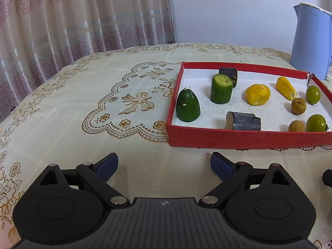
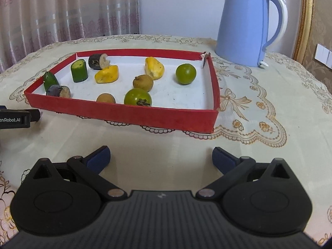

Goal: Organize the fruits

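Both the left gripper [image 1: 164, 166] and right gripper [image 2: 160, 158] have fingers spread apart, holding nothing. Ahead of them on the bench [image 1: 103, 145], the red tray [image 2: 128, 114] holds 10 produce pieces.

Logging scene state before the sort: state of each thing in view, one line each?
left gripper: open, empty
right gripper: open, empty
red tray: holding all the produce
cut cucumber: upright
green tomato: stem toward camera
kettle: upright, lid closed
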Available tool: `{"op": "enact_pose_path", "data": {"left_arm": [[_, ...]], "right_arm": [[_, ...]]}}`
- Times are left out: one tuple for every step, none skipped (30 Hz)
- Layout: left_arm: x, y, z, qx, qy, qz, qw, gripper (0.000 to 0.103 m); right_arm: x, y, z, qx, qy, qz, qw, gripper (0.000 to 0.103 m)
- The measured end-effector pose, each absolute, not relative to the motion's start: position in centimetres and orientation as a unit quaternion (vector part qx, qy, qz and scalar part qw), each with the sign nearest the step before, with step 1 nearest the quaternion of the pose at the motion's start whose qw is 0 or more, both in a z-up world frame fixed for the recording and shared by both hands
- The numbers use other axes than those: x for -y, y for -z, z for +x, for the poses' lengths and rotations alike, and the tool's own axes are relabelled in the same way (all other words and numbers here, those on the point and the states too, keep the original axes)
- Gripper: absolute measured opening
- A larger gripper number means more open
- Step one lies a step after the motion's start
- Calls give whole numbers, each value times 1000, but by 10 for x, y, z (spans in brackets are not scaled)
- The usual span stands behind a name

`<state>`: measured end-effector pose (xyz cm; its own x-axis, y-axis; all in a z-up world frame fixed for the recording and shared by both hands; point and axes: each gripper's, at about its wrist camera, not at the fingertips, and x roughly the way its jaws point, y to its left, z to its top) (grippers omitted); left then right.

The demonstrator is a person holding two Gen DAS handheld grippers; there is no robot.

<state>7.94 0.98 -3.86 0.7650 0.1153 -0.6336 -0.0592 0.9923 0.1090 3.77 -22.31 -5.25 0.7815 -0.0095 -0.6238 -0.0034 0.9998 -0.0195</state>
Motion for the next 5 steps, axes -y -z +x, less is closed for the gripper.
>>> {"op": "enact_pose_path", "data": {"left_arm": [[-10,39,79,-341,-46,39,938,97],[-11,39,80,-342,-47,37,938,98],[-12,39,80,-344,-47,34,937,99],[-13,39,81,-346,-47,30,937,99],[-14,39,81,-348,-47,26,936,99]], "right_arm": [[222,54,35,-325,8,-8,946,103],[220,54,34,-323,12,-13,946,103],[220,54,35,-324,11,-12,946,103],[222,54,35,-324,10,-6,946,103],[222,54,35,-324,10,-7,946,103]]}}
